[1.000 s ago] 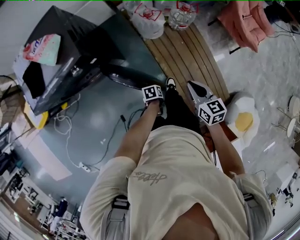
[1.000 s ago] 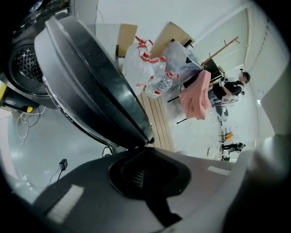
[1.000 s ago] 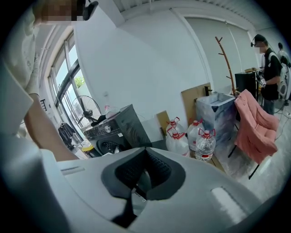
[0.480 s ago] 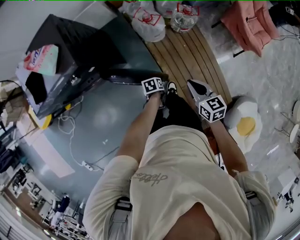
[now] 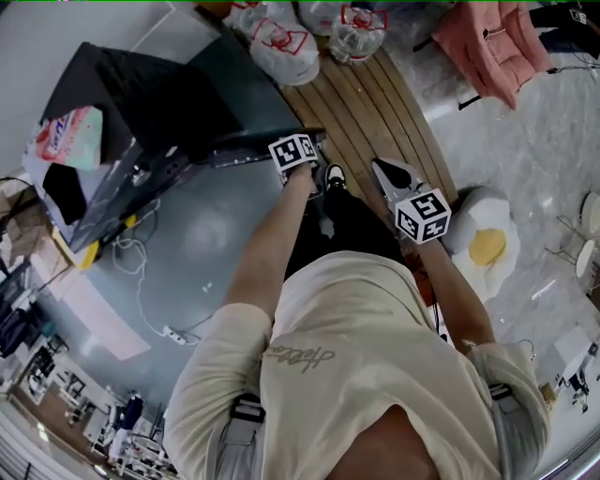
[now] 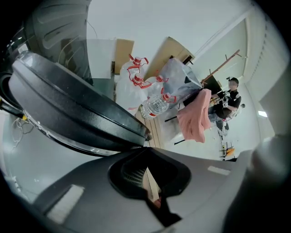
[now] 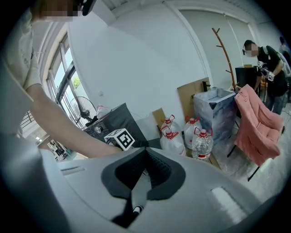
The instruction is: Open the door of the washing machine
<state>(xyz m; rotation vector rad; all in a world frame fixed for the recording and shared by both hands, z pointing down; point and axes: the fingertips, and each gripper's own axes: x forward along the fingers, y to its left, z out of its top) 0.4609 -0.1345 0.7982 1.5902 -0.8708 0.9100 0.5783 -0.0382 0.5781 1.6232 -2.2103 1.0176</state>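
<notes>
Door (image 6: 77, 113) open | edge just above left gripper (image 6: 147, 154) | fingers together

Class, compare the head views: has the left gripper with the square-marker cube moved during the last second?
Yes. The left gripper has moved up the picture, closer to the clear plastic water bottles.

- washing machine door (image 6: 77, 109): smooth, glossy black plastic
- floor (image 5: 206, 234): smooth, grey, shiny
- platform (image 5: 375, 103): brown wooden slats
- bottles (image 5: 356, 28): clear plastic
- pink chair (image 5: 492, 42): soft matt cloth
- egg-shaped cushion (image 5: 487, 239): soft cloth
</notes>
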